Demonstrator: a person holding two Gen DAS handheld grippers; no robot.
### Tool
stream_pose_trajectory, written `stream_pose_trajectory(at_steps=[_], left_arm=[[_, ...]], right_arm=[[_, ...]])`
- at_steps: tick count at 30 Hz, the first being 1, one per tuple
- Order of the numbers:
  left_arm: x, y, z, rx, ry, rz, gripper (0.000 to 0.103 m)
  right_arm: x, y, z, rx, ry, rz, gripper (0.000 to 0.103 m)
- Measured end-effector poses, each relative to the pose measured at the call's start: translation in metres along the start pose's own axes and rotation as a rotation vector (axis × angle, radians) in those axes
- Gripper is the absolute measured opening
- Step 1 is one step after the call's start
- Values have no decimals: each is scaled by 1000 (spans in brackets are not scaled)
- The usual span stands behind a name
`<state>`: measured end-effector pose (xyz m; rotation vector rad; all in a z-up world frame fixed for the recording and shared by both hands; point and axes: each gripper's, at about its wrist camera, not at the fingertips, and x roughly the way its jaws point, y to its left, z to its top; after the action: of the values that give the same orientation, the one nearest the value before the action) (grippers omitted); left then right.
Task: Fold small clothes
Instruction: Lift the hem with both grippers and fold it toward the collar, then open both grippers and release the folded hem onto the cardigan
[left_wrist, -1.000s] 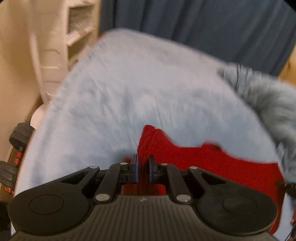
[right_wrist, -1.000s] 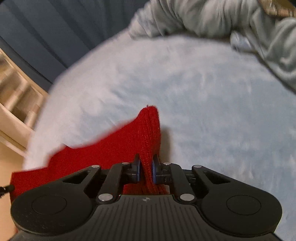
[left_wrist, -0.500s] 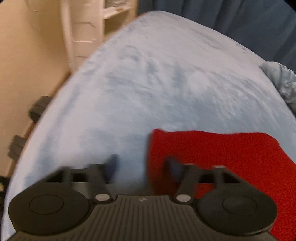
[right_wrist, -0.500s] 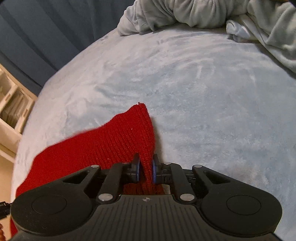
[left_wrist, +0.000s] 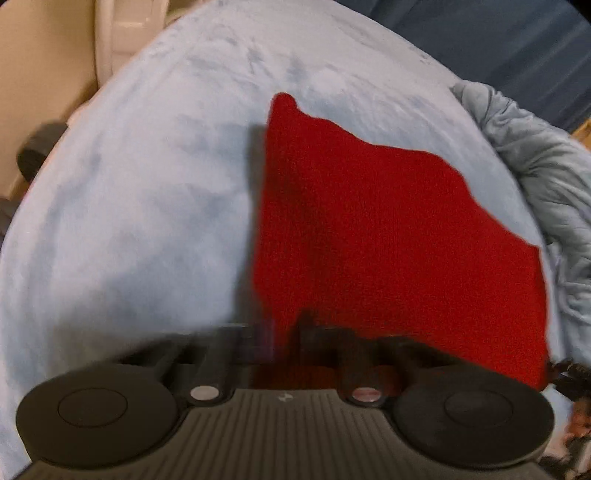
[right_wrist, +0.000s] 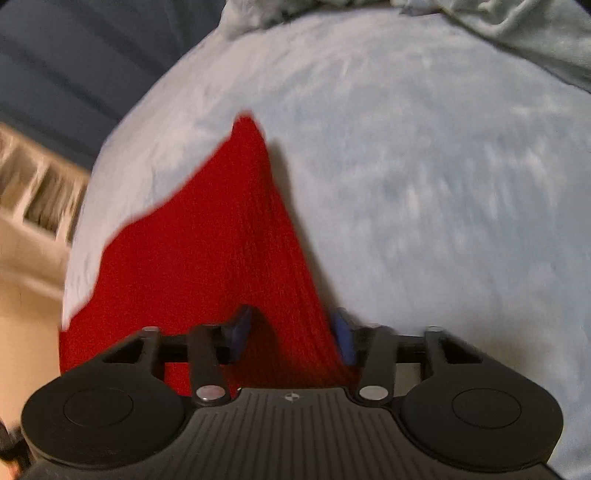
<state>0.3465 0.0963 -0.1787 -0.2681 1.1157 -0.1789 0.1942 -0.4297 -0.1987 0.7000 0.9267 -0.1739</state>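
Observation:
A red knitted garment (left_wrist: 388, 229) lies spread on the light blue fleece bed cover (left_wrist: 129, 203), one corner pointing away from me. My left gripper (left_wrist: 286, 332) is blurred. Its jaws are closing, nearly together, and pinch the garment's near left edge. In the right wrist view the same garment (right_wrist: 192, 251) rises in a ridge toward the camera. My right gripper (right_wrist: 291, 332) straddles that ridge and its jaws are closing. Its blue pads (right_wrist: 240, 328) still stand apart, with a gap on the left side.
A crumpled grey-blue blanket (left_wrist: 546, 177) is heaped along the bed's far right, and shows in the right wrist view as a blanket (right_wrist: 517, 29) at the top. A dark blue curtain (left_wrist: 498, 37) hangs behind. White shelving (right_wrist: 37, 184) and a dark dumbbell (left_wrist: 37, 155) stand off the bed's left side.
The left gripper let go, opened wide, dropped toward the garment's near edge and closed on it again. The right gripper's pads, tight on the fold earlier, now stand wider apart.

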Motion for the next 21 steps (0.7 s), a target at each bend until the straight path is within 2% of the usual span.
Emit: stream_pose_trajectory(at_steps=[2, 3, 6, 10, 12, 13, 14, 16, 17, 19, 21], left_arm=[[-24, 9, -4, -28, -83, -10, 12], [-29, 16, -9, -49, -92, -22, 12], [-6, 30, -15, -63, -21, -5, 13], [7, 25, -13, -88, -25, 10, 17], [2, 26, -13, -93, -39, 17, 28], [-4, 25, -14, -87, -47, 37, 51], [-9, 27, -15, -84, -66, 71, 69], [-21, 28, -16, -78, -121, 132, 77], [-27, 28, -16, -78, -141, 144, 77], [-37, 26, -16, -89, -161, 112, 80], [-38, 18, -18, -79, -159, 85, 84]], right_arm=[[-12, 6, 3, -25, -39, -8, 12], [-14, 5, 6, -17, -47, -11, 12], [2, -3, 8, 6, -6, -34, 12], [8, -6, 2, 30, -19, -48, 12], [3, -6, 4, 43, -24, -39, 15], [-1, -6, 5, 41, -27, -38, 17], [-5, -6, 6, 34, -37, -46, 24], [-15, -4, 8, 25, -75, -65, 28], [-19, -2, 9, 23, -97, -71, 28], [-25, 3, 11, 4, -140, -51, 28], [-21, 9, 13, -24, -141, -41, 38]])
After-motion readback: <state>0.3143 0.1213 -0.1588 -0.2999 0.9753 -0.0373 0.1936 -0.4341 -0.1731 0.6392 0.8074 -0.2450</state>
